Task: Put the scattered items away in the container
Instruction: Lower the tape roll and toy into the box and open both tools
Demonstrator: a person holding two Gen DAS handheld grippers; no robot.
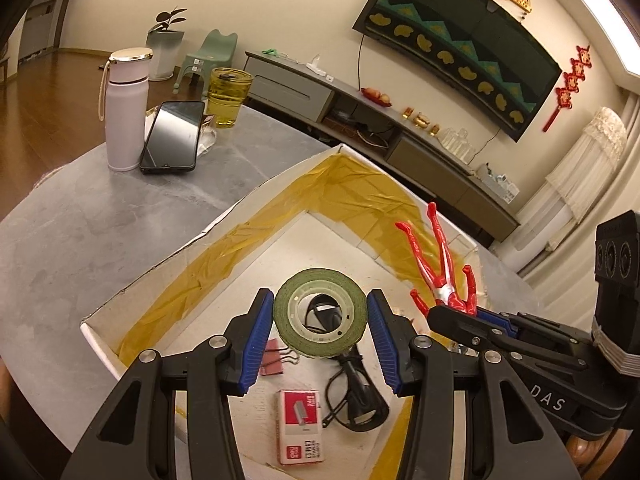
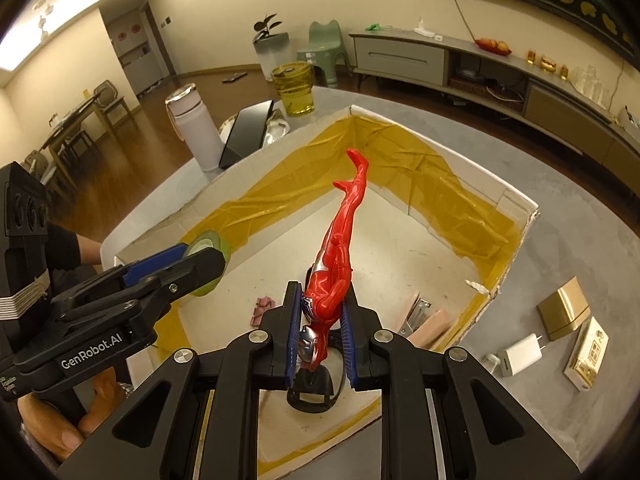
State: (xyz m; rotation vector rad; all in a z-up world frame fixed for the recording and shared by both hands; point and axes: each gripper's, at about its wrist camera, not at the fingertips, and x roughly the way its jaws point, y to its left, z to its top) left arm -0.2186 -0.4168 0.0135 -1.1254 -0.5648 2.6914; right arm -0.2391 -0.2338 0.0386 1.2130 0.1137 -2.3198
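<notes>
Pinched a green tape roll (image 1: pixel 316 346) flat between the blue pads of the left gripper (image 1: pixel 319 300), clear above the floor of the white cardboard box (image 1: pixel 224 248). Clamped a red toy figure (image 2: pixel 340 236) by head and shoulders in the right gripper (image 2: pixel 322 292), legs jutting forward past the fingertips, also over the box. Lay directly beneath both grippers: a staple box (image 1: pixel 299 426), a pink binder clip (image 1: pixel 274 358) and a black plug with cable (image 1: pixel 356 396).

Risks, as judged: gripped the figure at one end only, so likely to pivot or slip if jolted. Could roll on landing if the tape were released on edge, though probably stopped by the box walls. Worked close side by side, so could knock fingers together during release.

Waited out on the grey stone-look table (image 2: pixel 580 240), to the right of the right gripper: a white charger (image 2: pixel 518 354), a gold box (image 2: pixel 564 308) and a cream packet (image 2: pixel 588 354). Stood ahead and left of the left gripper: a white bottle (image 1: pixel 124 112), a phone (image 1: pixel 172 136) and a yellow glass (image 1: pixel 230 96). Beyond: a living room with wooden floor, a low grey cabinet (image 2: pixel 404 58) and a green stool (image 2: pixel 324 44).
</notes>
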